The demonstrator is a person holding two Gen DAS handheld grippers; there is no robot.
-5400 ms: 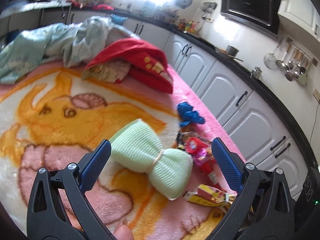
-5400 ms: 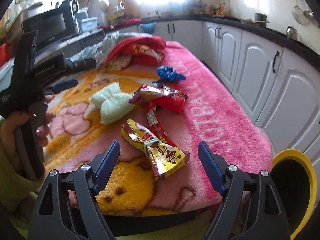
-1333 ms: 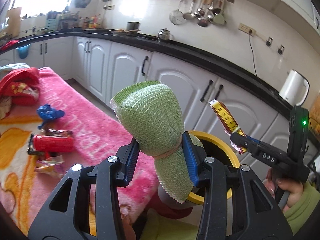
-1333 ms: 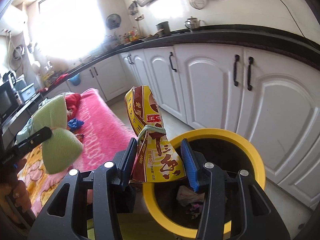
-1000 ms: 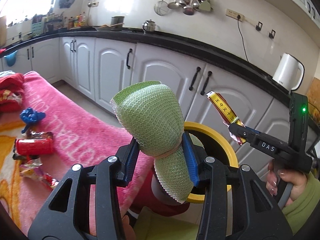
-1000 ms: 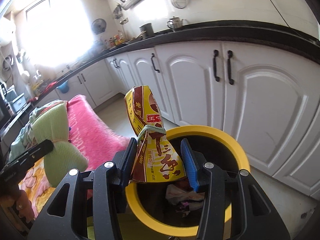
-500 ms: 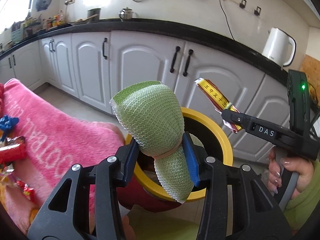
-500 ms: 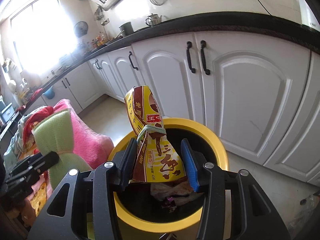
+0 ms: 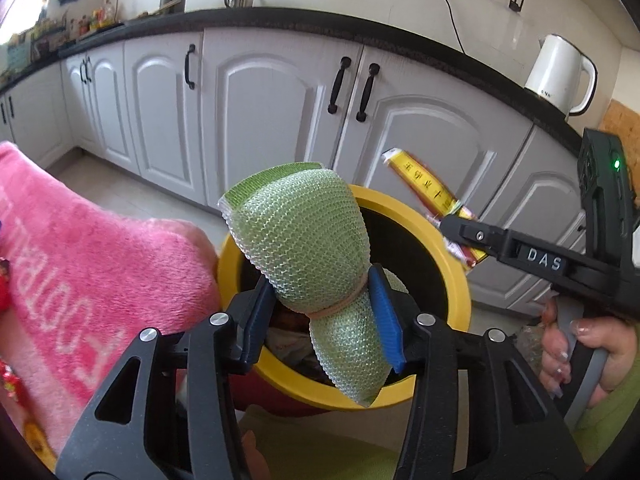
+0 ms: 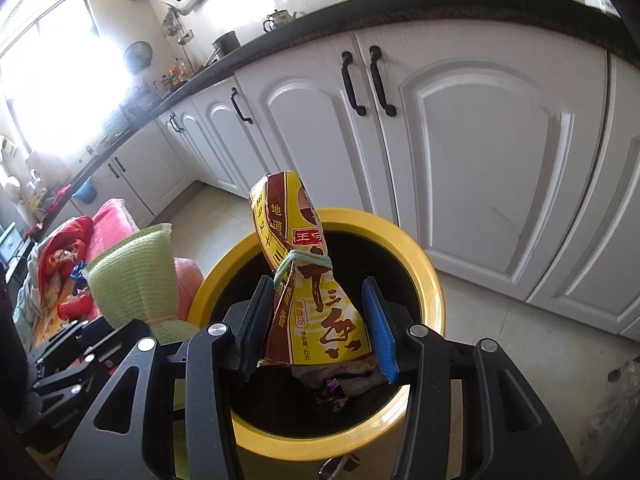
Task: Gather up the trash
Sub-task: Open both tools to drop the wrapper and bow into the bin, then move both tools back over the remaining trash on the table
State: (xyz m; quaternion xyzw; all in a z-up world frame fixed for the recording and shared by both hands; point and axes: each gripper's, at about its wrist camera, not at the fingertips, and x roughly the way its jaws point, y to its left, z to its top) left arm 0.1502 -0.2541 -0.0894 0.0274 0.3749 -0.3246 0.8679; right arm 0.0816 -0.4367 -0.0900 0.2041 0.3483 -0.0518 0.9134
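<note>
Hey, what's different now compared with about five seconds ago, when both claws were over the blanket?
Both claws closed on trash and swung from the blanket to the yellow bin. The left claw now holds the green mesh bundle; the right claw holds the yellow snack packet. Neither has been dropped. The red wrappers remain on the pink blanket.

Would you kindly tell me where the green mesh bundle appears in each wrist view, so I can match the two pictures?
Left wrist view: the green mesh bundle fills the centre, pinched at its tied waist in the left claw.
Right wrist view: the same bundle sits at the left edge, beside the snack wrapper in the right claw.
Shared landmark: the yellow-rimmed bin lies below both.
</note>
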